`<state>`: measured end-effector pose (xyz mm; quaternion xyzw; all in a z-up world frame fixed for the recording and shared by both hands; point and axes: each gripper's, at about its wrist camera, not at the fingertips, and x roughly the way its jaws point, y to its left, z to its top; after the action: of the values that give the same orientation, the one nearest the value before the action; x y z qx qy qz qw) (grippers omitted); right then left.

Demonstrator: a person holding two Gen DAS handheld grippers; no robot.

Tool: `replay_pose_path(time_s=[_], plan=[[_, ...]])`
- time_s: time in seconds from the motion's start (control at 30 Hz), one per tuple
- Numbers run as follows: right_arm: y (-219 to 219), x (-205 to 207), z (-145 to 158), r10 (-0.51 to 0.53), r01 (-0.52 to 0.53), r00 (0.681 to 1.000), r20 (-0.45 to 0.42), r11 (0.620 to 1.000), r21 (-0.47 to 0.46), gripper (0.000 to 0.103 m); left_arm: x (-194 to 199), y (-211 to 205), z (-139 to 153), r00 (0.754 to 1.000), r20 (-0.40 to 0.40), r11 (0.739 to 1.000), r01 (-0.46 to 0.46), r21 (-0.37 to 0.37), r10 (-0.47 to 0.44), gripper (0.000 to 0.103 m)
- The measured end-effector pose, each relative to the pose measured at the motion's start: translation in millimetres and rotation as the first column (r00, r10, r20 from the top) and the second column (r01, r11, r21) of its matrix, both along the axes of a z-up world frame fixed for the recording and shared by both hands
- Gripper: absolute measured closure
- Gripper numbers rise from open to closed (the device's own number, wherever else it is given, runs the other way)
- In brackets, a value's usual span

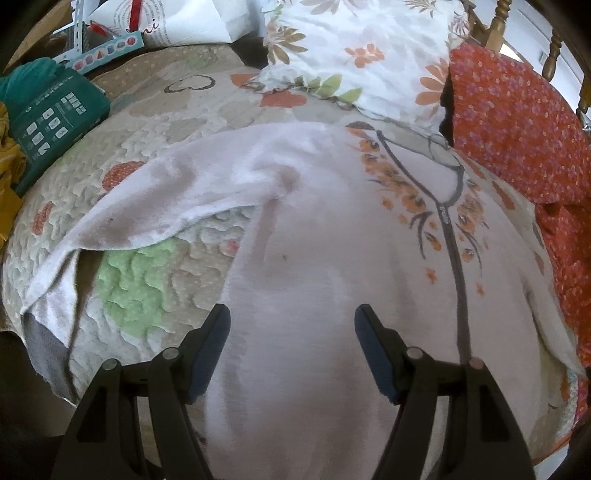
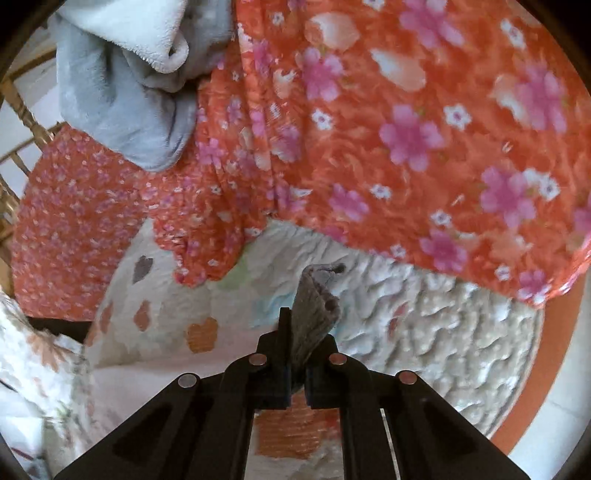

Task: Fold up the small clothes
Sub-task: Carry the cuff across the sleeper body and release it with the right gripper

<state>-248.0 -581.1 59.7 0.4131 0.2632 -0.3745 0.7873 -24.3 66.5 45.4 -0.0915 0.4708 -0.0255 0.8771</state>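
A small white garment (image 1: pixel 317 258) with a grey zip line and orange flower print lies spread on the quilted bedspread (image 1: pixel 140 280). One sleeve (image 1: pixel 155 206) stretches out to the left, ending in a grey cuff. My left gripper (image 1: pixel 291 317) is open and hovers over the garment's lower body, its jaws wide apart. In the right wrist view my right gripper (image 2: pixel 301 332) is shut on a grey cuff (image 2: pixel 314 306) of fabric that sticks up between the fingers, held above the quilt (image 2: pixel 424 314).
An orange floral blanket (image 2: pixel 406 129) lies bunched along the right side, also in the left wrist view (image 1: pixel 517 129). A floral pillow (image 1: pixel 351 48), a teal package (image 1: pixel 51 114), a grey-white towel (image 2: pixel 125 81) and wooden bed rails (image 1: pixel 498 22) surround the quilt.
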Motion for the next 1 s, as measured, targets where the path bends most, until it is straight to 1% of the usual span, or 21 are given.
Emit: replay_pose_path(time_s=[0.03, 0.07, 0.13, 0.2, 0.27, 0.33, 0.37, 0.43, 0.47, 0.5, 0.53, 0.57, 0.6, 0.63, 0.7, 0.77, 0.83, 0.93, 1.0], plan=[[5, 11, 6, 0.019, -0.02, 1.0, -0.009, 1.0, -0.019, 0.098, 2, 4, 3, 1.0, -0.008, 1.0, 0.001, -0.004, -0.001, 0.034], [14, 26, 13, 0.054, -0.055, 0.998, -0.021, 0.997, -0.046, 0.098, 4, 9, 9, 1.0, -0.013, 1.0, 0.004, -0.023, -0.004, 0.034], [32, 51, 28, 0.13, -0.131, 0.991, -0.024, 0.989, -0.07, 0.098, 9, 21, 23, 1.0, -0.012, 0.998, -0.003, -0.064, 0.002, 0.034], [63, 90, 45, 0.242, -0.242, 0.97, -0.009, 0.967, -0.079, 0.098, 17, 35, 39, 1.0, 0.001, 0.995, -0.024, -0.094, 0.025, 0.032], [93, 120, 57, 0.331, -0.329, 0.944, 0.005, 0.94, -0.087, 0.098, 23, 47, 55, 0.998, 0.054, 0.996, -0.041, -0.075, 0.046, 0.03], [136, 158, 68, 0.44, -0.437, 0.897, 0.026, 0.895, -0.092, 0.098, 30, 60, 69, 0.988, 0.132, 0.997, -0.079, -0.014, 0.08, 0.029], [166, 182, 73, 0.508, -0.503, 0.861, 0.039, 0.86, -0.09, 0.098, 32, 66, 71, 0.983, 0.156, 0.995, -0.101, 0.006, 0.099, 0.029], [210, 214, 77, 0.596, -0.591, 0.801, 0.047, 0.802, -0.091, 0.098, 34, 80, 71, 0.972, 0.196, 0.99, -0.138, 0.025, 0.131, 0.029], [244, 236, 78, 0.655, -0.649, 0.755, 0.044, 0.755, -0.095, 0.098, 35, 89, 69, 0.965, 0.214, 0.985, -0.164, 0.046, 0.151, 0.029], [267, 251, 79, 0.69, -0.685, 0.722, 0.038, 0.722, -0.098, 0.098, 36, 96, 66, 0.961, 0.217, 0.979, -0.193, 0.068, 0.174, 0.029], [292, 264, 79, 0.729, -0.723, 0.684, 0.032, 0.683, -0.101, 0.098, 38, 103, 65, 0.961, 0.2, 0.974, -0.212, 0.074, 0.193, 0.029], [320, 279, 75, 0.768, -0.762, 0.64, 0.027, 0.639, -0.102, 0.098, 42, 112, 64, 0.963, 0.174, 0.975, -0.216, 0.047, 0.205, 0.029], [353, 296, 72, 0.807, -0.802, 0.59, 0.018, 0.588, -0.102, 0.098, 44, 121, 64, 0.965, 0.16, 0.977, -0.212, 0.0, 0.209, 0.029], [373, 305, 68, 0.829, -0.824, 0.559, 0.01, 0.557, -0.101, 0.098, 46, 129, 64, 0.964, 0.149, 0.975, -0.219, -0.035, 0.222, 0.029], [424, 330, 56, 0.876, -0.873, 0.483, -0.008, 0.48, -0.088, 0.098, 47, 143, 65, 0.956, 0.136, 0.965, -0.255, -0.061, 0.261, 0.029], [462, 348, 42, 0.903, -0.902, 0.428, -0.033, 0.425, -0.073, 0.098, 49, 154, 67, 0.949, 0.128, 0.957, -0.278, -0.083, 0.287, 0.029], [493, 363, 28, 0.921, -0.922, 0.385, -0.06, 0.383, -0.054, 0.098, 50, 161, 69, 0.949, 0.12, 0.953, -0.279, -0.118, 0.293, 0.029], [528, 381, 5, 0.93, -0.939, 0.344, -0.128, 0.342, -0.036, 0.098, 49, 163, 69, 0.946, 0.117, 0.95, -0.287, -0.123, 0.301, 0.029], [535, 390, -10, 0.931, -0.942, 0.333, -0.151, 0.335, -0.012, 0.098, 50, 165, 68, 0.946, 0.103, 0.946, -0.291, -0.143, 0.307, 0.029]])
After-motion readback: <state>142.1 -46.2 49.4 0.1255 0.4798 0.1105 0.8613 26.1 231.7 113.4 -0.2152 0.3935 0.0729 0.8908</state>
